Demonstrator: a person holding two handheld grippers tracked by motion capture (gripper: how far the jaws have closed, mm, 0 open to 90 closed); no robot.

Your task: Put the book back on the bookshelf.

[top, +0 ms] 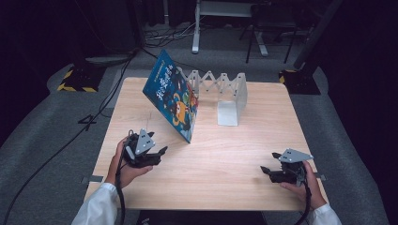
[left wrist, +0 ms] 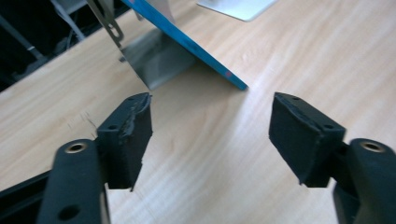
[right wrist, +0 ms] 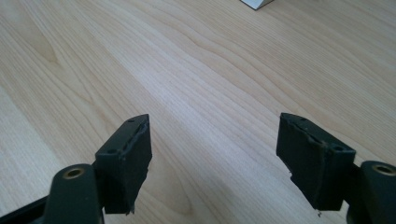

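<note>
A blue picture book [top: 172, 96] stands tilted at the back middle of the wooden table [top: 225, 164], leaning on the left end of a white expanding metal book rack [top: 225, 91]. My left gripper [top: 162, 153] is open and empty, a short way in front of and to the left of the book's lower corner. In the left gripper view its jaws [left wrist: 210, 126] stand wide apart, facing the book's blue bottom edge [left wrist: 187, 42] and the rack's grey base plate [left wrist: 159, 58]. My right gripper [top: 270, 163] rests open near the front right; its jaws [right wrist: 214, 149] frame bare wood.
The rack's right end plate [top: 228, 115] lies flat on the table behind the right gripper, its corner [right wrist: 256, 3] at the top of the right gripper view. Cables [top: 70, 136] run over the grey floor at the left. A desk frame [top: 225, 18] stands beyond the table.
</note>
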